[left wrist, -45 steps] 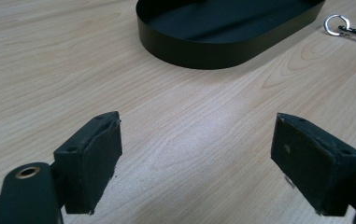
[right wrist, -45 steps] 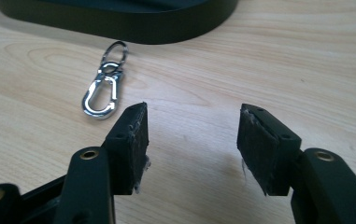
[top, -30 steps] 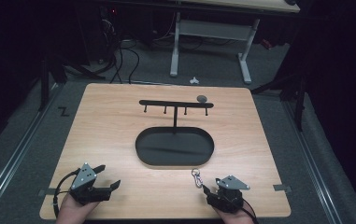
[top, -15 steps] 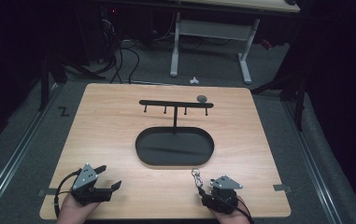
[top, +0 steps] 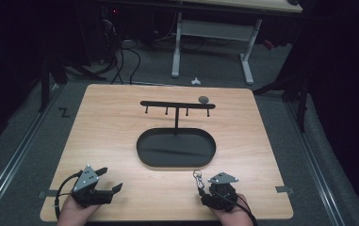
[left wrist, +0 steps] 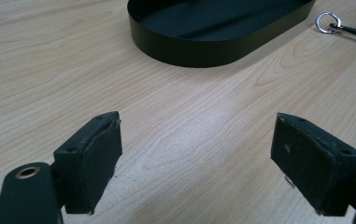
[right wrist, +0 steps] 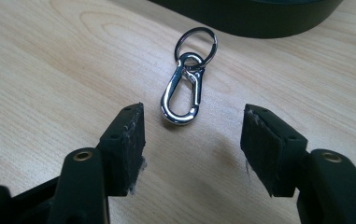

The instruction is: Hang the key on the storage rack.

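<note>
Wood surface (top: 111,122), near edge: right gripper (right wrist: 192,128) spread wide, carabiner clip (right wrist: 182,95) lying loose just ahead; left gripper (left wrist: 196,154) released, empty.

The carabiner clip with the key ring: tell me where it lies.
The carabiner clip lies flat on the table, near the front edge, just ahead of the open right gripper and beside the black oval tray.

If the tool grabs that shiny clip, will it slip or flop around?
Probably a bit of both. The clip looks like smooth polished metal, so it may slip between the right tool's open pads. Its ring hangs loosely through the clip's eye, so it would likely dangle. It looks thin and light, and lies flat, so it shouldn't roll.
</note>
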### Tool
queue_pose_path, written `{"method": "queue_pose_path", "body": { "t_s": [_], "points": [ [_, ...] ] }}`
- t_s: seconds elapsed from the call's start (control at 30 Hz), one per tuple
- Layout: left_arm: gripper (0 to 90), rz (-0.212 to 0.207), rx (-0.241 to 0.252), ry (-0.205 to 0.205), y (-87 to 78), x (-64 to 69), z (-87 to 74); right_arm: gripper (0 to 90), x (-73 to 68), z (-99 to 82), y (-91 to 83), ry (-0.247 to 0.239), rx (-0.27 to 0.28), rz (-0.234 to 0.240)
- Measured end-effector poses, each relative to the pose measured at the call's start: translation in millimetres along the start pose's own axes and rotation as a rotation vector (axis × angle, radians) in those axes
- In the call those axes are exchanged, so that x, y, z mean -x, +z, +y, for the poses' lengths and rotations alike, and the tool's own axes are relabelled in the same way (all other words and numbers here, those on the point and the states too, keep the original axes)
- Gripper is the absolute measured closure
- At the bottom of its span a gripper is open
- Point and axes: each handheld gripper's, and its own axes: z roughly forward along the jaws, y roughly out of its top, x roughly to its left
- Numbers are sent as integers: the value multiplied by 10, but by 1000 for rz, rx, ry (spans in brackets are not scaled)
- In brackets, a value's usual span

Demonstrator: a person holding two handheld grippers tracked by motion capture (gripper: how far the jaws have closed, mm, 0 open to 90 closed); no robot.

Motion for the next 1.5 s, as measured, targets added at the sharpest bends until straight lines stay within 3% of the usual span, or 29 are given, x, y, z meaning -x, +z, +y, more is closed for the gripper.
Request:
{"method": "queue_pose_path", "body": {
  "t_s": [0.17,0.37,0.4,0.5,0.77,0.87,1.23,1.5],
  "points": [
    [170,-7,2,4,8,10,11,383,7,99,13,-29,-62,-6],
    [170,-14,2,5,8,17,15,369,32,236,-11,-29,-147,-8],
    [170,-14,7,2,10,16,16,368,31,288,-15,-54,-199,-22],
    [170,-15,13,-3,11,14,17,346,8,363,-14,-103,-263,-39],
    [170,-22,12,-4,6,17,15,316,-19,516,35,-86,-348,-15],
    [170,-22,11,-5,7,19,14,293,-27,564,82,-111,-392,-19],
    [170,-24,6,-4,16,14,15,279,20,683,146,-73,-484,-10],
    [170,-24,8,-7,14,9,20,409,-5,801,179,-6,-558,-19]
  ]
}}
